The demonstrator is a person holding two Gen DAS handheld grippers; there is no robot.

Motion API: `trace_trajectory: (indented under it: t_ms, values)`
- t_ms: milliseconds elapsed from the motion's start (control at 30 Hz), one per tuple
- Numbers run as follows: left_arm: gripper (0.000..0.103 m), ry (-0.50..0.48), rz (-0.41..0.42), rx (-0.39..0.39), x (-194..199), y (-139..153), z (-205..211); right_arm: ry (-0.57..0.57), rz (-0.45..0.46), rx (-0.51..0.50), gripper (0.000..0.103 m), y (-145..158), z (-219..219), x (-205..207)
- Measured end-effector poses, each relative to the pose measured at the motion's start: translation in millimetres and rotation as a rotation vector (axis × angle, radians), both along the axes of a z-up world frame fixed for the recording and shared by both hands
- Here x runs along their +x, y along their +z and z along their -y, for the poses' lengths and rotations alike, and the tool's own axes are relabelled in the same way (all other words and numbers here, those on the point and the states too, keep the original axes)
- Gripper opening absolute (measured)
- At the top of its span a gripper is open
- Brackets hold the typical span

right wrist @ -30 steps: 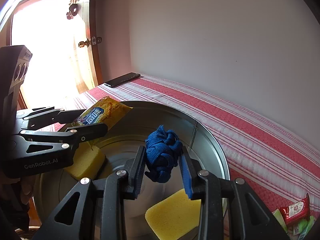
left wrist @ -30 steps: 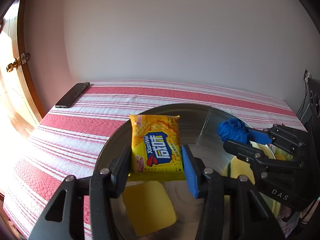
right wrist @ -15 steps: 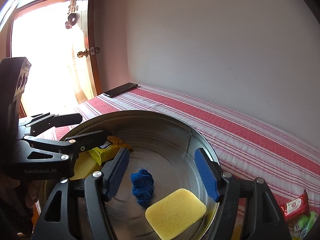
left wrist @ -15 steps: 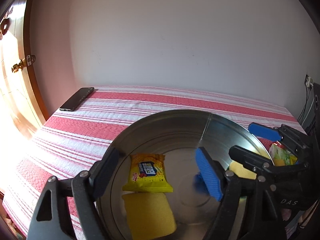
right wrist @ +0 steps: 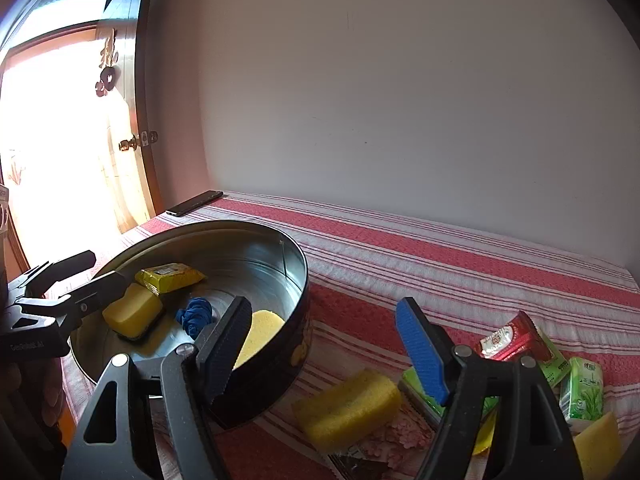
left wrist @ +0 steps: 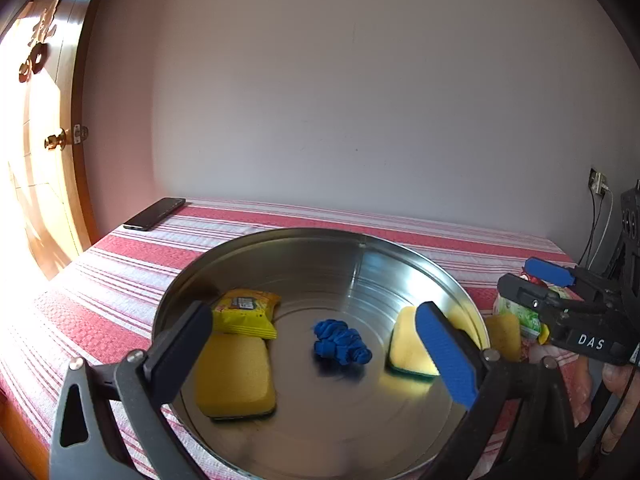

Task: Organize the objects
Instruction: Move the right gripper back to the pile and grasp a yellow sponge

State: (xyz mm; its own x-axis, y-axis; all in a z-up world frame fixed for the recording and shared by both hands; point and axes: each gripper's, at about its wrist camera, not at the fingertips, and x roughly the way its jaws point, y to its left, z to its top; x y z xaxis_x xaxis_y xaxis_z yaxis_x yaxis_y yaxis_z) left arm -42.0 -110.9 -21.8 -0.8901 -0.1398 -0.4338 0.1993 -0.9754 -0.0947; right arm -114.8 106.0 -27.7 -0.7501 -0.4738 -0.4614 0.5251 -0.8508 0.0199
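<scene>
Loose yellow sponge (right wrist: 347,407) on the striped cloth (right wrist: 440,264), right of the metal basin (right wrist: 298,280), looks light and squashy so we'd pinch its long sides, right gripper (right wrist: 320,344) and left gripper (left wrist: 316,344) jaws just spread wide, nothing between them.

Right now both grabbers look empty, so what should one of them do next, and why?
Probably the right gripper should move down to the yellow sponge lying on the striped cloth beside the metal tub. Its jaws have just been opening, with nothing between them. The snack packet and blue cloth ball already lie inside the tub, while that sponge remains outside.
</scene>
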Motion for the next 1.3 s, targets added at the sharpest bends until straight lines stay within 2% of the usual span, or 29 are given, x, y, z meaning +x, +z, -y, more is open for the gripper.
trace_trajectory:
  t_ms: [133,267,433,867,1000,1033,1100,1300]
  values:
    - [0.103,-0.021,0.003,-0.032,-1.3,-1.7,-13.3,-0.020,0.027,0.001,0.076,-11.4,-23.2,-1.4]
    - [0.103,-0.026,0.000,-0.014,0.0,-5.0,-14.7,-0.035,0.068,0.008,0.077,-22.8,-32.8,-3.1]
    - [0.103,-0.039,0.017,-0.006,2.0,-10.4,-26.4,-0.032,0.082,0.032,0.078,-27.6,-29.7,-0.2]
    - [0.103,-0.039,0.027,0.009,1.0,-14.4,-22.3,-0.001,0.183,0.216,0.080,-46.7,1.3,-13.8]
    - [0.103,-0.041,0.038,0.006,-0.4,-16.2,-23.1,0.000,0.203,0.228,0.080,-50.0,2.8,-14.5]
    - [0.103,-0.042,0.040,0.008,-0.5,-16.3,-23.0,-0.002,0.205,0.229,0.078,-50.4,2.7,-14.8]
    - [0.103,-0.041,0.039,0.010,-0.4,-16.3,-23.0,0.001,0.211,0.233,0.064,-51.2,2.7,-15.2]
    - [0.103,-0.062,0.019,0.023,2.4,-11.5,-29.1,-0.007,0.148,0.188,0.059,-41.8,-4.8,-5.1]
